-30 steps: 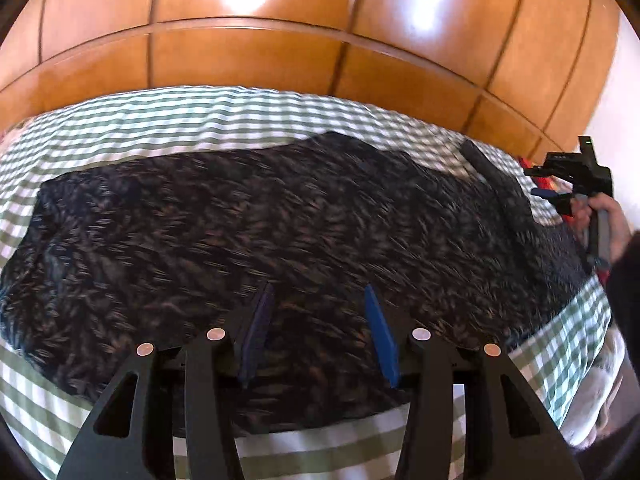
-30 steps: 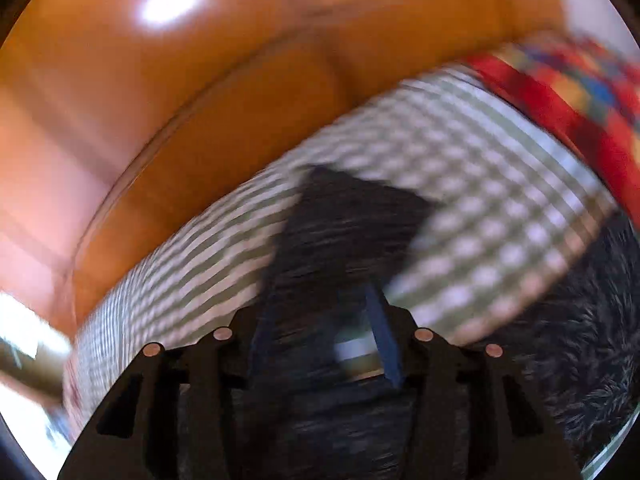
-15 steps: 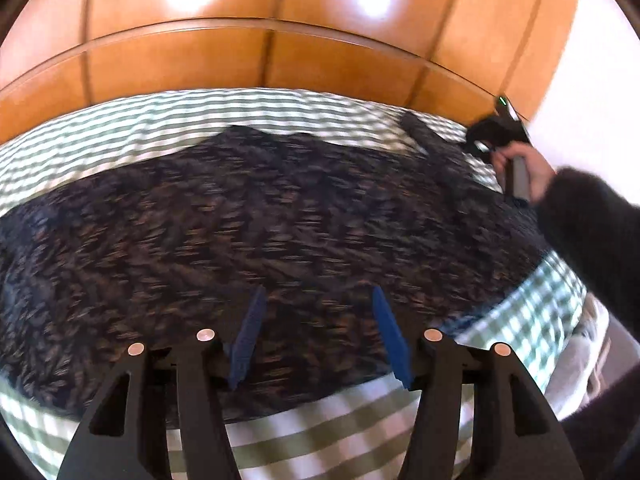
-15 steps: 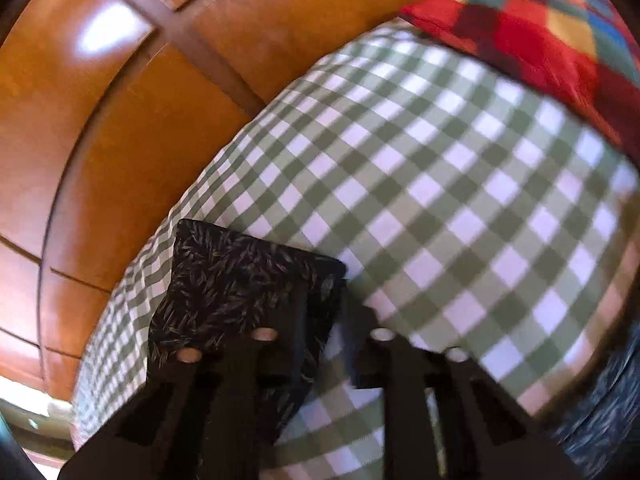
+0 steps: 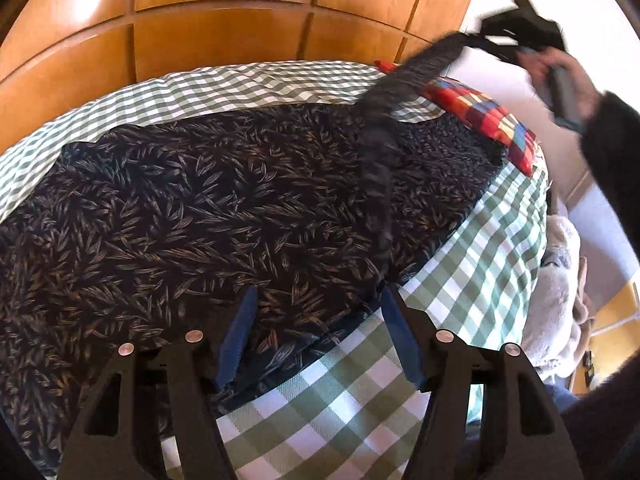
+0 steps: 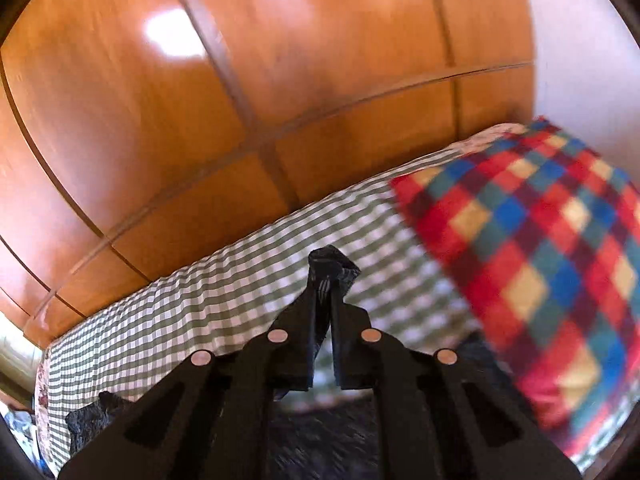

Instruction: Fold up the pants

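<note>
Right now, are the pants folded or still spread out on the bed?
Mostly spread: the pants lie flat across the checked bedcover, one corner lifted, pinched in the shut right claw.

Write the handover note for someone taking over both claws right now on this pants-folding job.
Right claw: shut on a corner of the pants, lifted off the bed; a strip of cloth trails up to it.
Left claw: jaws opening, pads not pressing anything; it hovers over the near edge of the pants where they meet the checked bedspread.
Pants: dark leaf print, spread mostly flat across the bed. A red checked pillow lies beside the far end.
Done: one corner picked up.
Left: probably take the near corner with the left claw, carry the fold across, smooth it, then fold again.
</note>
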`<state>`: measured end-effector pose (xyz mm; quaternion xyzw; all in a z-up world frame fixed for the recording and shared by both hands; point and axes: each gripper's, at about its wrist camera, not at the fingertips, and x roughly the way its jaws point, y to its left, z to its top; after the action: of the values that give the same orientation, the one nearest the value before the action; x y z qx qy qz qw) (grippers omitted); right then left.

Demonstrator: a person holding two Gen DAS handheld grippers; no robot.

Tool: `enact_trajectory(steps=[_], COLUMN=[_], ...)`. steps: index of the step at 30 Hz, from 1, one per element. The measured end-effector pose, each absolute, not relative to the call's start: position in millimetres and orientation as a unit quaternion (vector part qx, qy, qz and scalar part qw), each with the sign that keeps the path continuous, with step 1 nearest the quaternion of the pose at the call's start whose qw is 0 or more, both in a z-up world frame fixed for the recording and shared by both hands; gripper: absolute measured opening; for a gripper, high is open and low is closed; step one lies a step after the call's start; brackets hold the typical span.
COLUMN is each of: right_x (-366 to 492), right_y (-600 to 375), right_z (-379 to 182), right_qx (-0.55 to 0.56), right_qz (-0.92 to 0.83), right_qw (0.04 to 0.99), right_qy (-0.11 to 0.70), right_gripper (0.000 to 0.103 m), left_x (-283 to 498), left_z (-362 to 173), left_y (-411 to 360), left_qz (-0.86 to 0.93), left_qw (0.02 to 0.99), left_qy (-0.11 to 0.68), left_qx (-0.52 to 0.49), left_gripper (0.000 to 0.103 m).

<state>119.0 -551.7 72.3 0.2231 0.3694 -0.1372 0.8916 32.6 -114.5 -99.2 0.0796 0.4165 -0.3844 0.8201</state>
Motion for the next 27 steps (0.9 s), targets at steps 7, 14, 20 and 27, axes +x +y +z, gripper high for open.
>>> enact_trajectory(steps=[7,14,20,27], right_x=[14,-22,-18,-27], right_y=[-604,-623,-628,-632], right_z=[35,-40,-46,-44], right_qx=[0.274,0.316,0.328,0.330], right_qz=[-0.210,-0.247,-0.253,-0.242], right_qw=[0.851,0.810,0.811,0.805], right_qy=[0.395,0.428,0.414,0.429], right_gripper=[0.006,0.006,0.006,0.015], left_x=[40,43,52,44], left_z=[-105,-100,-88,-96], left_y=[-114,-106,-95,-99], left_qz=[-0.379,-0.391,-0.399,-0.427], left_qw=[0.819,0.809,0.801,0.779], left_qy=[0.424,0.436,0.444,0.455], left_qx=[0.072,0.061,0.037,0.051], left_gripper=[0.038,0.028,0.003,0.003])
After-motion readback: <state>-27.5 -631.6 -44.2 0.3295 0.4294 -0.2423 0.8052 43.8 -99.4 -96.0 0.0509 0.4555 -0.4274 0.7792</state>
